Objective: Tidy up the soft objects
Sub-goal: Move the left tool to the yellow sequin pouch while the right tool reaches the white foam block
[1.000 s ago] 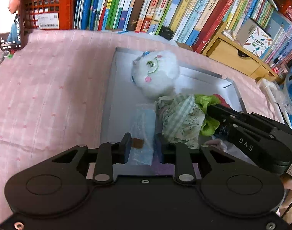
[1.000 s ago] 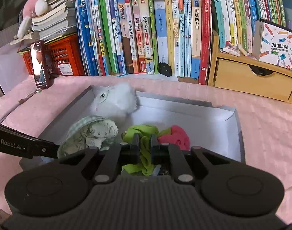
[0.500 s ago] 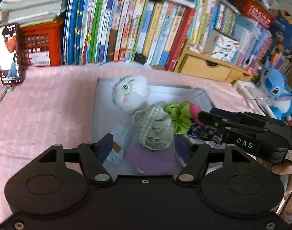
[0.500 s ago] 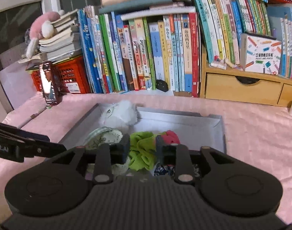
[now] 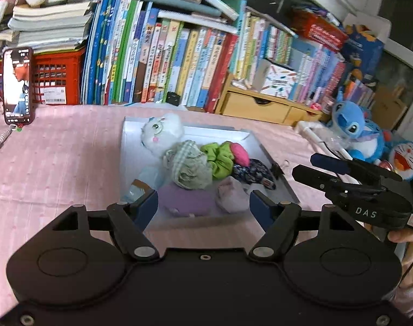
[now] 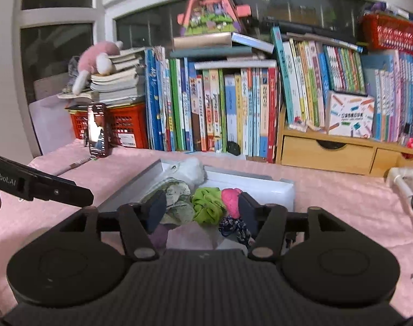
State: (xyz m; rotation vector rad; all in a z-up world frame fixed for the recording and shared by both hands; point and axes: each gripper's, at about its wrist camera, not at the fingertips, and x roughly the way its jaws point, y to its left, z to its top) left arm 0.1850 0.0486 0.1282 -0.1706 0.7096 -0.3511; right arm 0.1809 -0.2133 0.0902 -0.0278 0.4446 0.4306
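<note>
Soft objects are gathered in one shallow white tray [image 5: 271,160] on the pink tablecloth [image 5: 57,163].

Change noted: a second ago the left gripper [image 5: 203,206] was closed low over the tray's near end and the right gripper [image 6: 202,209] was pinched on the green scrunchie [image 5: 218,159]. Both are now spread wide, empty, and drawn back above the tray's near edge. The scrunchie is left lying in the tray, apart from either tool. By this evidence the deposit is judged complete, and the task appears near its end or finished, since no loose soft item is seen on the cloth near the tray.

Contents of tray, counted:
- white plush toy [image 5: 163,133], one, at the far left corner
- checked green-and-white fabric bundle [image 5: 188,167], one, centre
- green scrunchie, one, just right of the bundle
- pink soft piece [image 5: 240,150], one, touching the scrunchie
- dark floral fabric item [image 5: 251,169], one, at the right wall
- lilac pad [image 5: 187,201], one, near end
- pale pink pouch [image 5: 232,194], one, beside the pad
- clear packet [image 5: 142,184], one, along the left wall; contents cannot be told

Outside the tray: blue plush toy [image 5: 351,127], one, far right; phone [image 5: 18,85], one, propped upright.
</note>
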